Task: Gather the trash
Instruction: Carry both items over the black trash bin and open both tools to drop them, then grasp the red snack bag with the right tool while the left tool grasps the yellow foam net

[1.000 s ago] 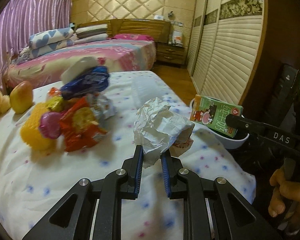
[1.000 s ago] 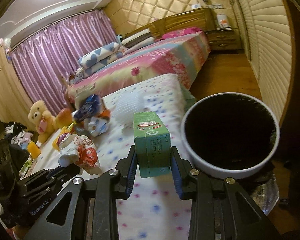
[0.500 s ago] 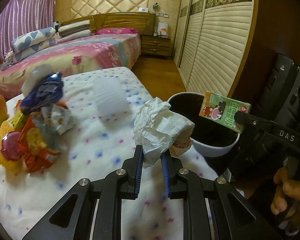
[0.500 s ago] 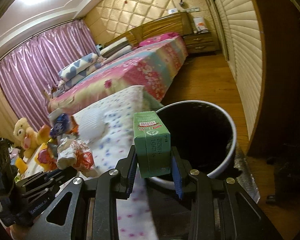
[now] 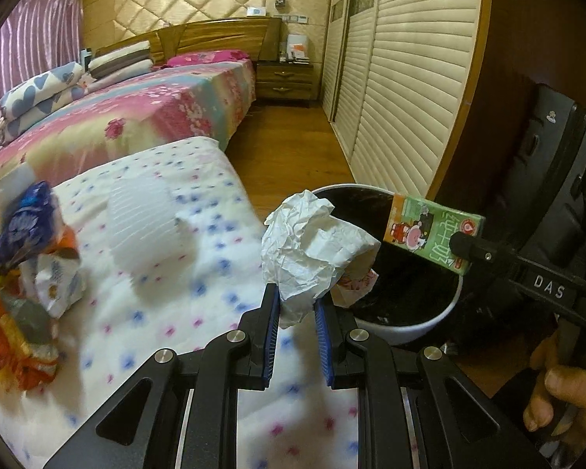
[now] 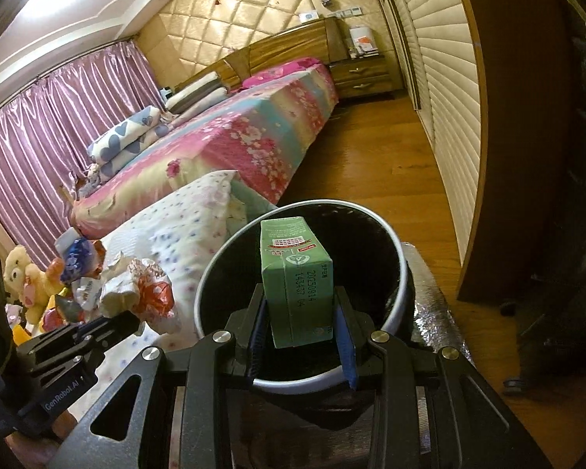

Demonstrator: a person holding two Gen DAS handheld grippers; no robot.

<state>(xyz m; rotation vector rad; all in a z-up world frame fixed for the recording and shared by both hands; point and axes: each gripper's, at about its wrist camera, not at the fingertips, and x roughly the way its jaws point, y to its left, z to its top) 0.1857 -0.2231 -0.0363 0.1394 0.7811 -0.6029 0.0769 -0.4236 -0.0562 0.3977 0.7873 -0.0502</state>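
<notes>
While the left tongs (image 5: pixel 296 314) stay clamped on a crumpled white paper wad (image 5: pixel 308 250), the wad hangs at the near rim of the white-rimmed black trash bin (image 5: pixel 426 322), above the edge of the dotted white bedspread (image 5: pixel 199 293). Across from it, the right tongs (image 6: pixel 301 330) are clamped on a green drink carton (image 6: pixel 299 277), held upright over the bin's dark opening. On the bedspread's left side lies a heap of bright snack wrappers (image 5: pixel 23 273), with a ribbed white plastic cup (image 5: pixel 144 222) on its side nearby. A hand (image 5: pixel 562 392) grips the right tool's handle. Beyond stands a floral bed (image 5: pixel 136 113).
</notes>
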